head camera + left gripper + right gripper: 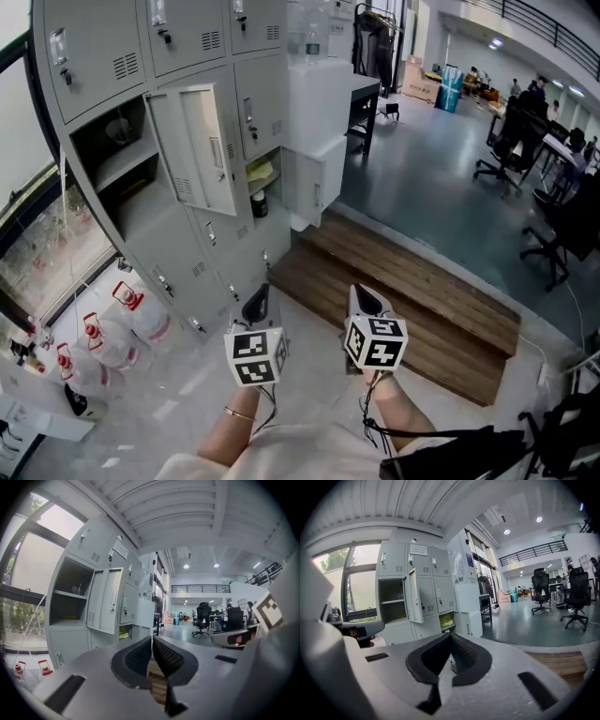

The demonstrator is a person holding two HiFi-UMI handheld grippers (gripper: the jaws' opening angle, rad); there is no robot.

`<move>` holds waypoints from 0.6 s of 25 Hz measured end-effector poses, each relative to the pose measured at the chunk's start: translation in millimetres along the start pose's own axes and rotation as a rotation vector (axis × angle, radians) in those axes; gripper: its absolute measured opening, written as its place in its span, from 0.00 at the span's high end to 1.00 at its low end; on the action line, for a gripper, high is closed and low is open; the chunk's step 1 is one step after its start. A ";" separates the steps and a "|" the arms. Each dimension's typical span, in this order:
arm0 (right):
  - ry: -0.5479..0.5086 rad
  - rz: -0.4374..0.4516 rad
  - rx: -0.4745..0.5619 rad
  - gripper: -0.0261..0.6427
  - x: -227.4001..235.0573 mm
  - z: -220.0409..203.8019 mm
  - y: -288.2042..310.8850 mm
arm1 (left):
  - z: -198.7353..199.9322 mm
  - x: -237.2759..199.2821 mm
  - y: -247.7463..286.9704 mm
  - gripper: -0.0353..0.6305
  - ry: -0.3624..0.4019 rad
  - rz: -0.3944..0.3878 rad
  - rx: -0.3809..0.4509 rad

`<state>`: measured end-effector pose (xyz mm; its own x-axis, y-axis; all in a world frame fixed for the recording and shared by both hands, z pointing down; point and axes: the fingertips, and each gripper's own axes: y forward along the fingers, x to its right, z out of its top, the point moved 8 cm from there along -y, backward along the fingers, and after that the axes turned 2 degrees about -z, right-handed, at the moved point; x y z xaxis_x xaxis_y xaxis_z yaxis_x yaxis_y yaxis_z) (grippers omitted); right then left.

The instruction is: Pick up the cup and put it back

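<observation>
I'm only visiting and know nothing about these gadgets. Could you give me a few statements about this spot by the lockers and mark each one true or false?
1. The left gripper and the right gripper both have their jaws together. True.
2. Every door of the grey metal locker bank is shut. False: one grey locker door stands swung open.
3. The right gripper is gripping something. False: nothing is between its jaws.
4. A brown wooden platform lies on the floor ahead of the grippers. True.
</observation>
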<state>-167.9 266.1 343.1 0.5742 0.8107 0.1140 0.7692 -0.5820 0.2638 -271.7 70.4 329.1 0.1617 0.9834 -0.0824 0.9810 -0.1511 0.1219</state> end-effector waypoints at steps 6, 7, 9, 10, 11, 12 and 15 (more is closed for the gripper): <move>0.013 0.016 -0.031 0.97 11.4 -3.3 33.7 | -6.8 -1.1 36.5 0.92 -0.002 0.002 -0.025; 0.013 0.019 -0.038 0.97 12.8 -4.6 40.0 | -8.0 -2.0 42.7 0.92 -0.001 0.001 -0.027; 0.008 0.023 -0.049 0.97 15.9 -7.0 52.9 | -10.9 -4.6 55.6 0.92 -0.001 0.000 -0.029; 0.005 0.025 -0.049 0.97 17.5 -7.1 60.3 | -12.1 -6.7 63.0 0.92 -0.002 0.001 -0.027; 0.002 0.026 -0.045 0.97 19.1 -6.2 68.4 | -12.9 -9.5 71.6 0.92 -0.004 0.002 -0.023; -0.001 0.027 -0.038 0.97 20.9 -4.3 77.3 | -13.2 -12.5 81.4 0.92 -0.007 0.004 -0.018; -0.014 0.023 -0.020 0.97 29.9 5.5 105.4 | -11.2 -20.1 116.8 0.92 -0.022 0.009 -0.004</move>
<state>-68.1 228.6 369.1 0.5954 0.7964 0.1066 0.7503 -0.5985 0.2807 -161.6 34.1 356.0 0.1728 0.9795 -0.1035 0.9791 -0.1593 0.1267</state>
